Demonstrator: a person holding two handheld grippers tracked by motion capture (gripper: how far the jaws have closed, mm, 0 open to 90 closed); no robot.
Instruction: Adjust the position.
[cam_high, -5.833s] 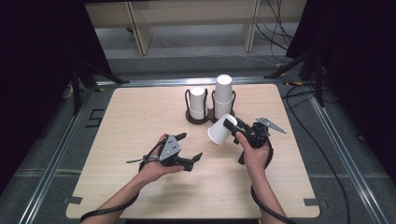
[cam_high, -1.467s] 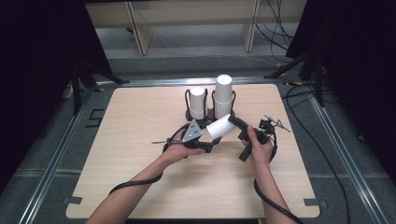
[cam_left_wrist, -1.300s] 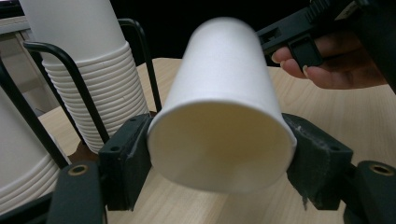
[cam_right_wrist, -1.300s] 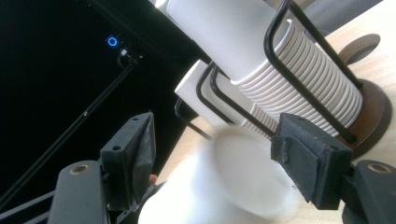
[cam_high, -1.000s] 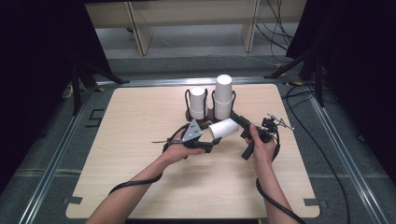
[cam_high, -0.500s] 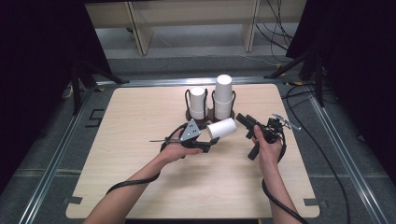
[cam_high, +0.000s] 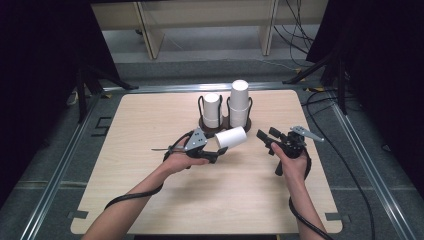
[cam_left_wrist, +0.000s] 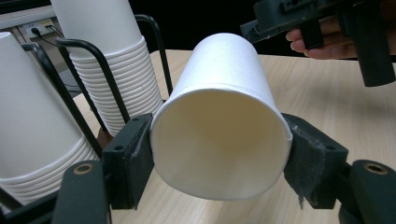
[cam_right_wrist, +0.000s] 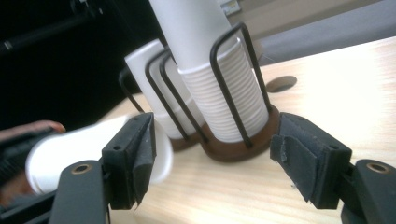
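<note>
The left gripper (cam_high: 216, 154) holds a cup (cam_high: 230, 137) on its side above the surface, its jaws pressing the rim. The right gripper (cam_high: 265, 138) is apart, jaws empty and closing a little. Placing the cup in the holder (cam_high: 224, 121) seems left.

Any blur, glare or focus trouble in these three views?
High view: sharp, table evenly lit, surroundings dark. Left gripper view: crisp paper cup, no glare. Right gripper view: that cup is smeared and soft at left; the cup stack is clearer.
</note>
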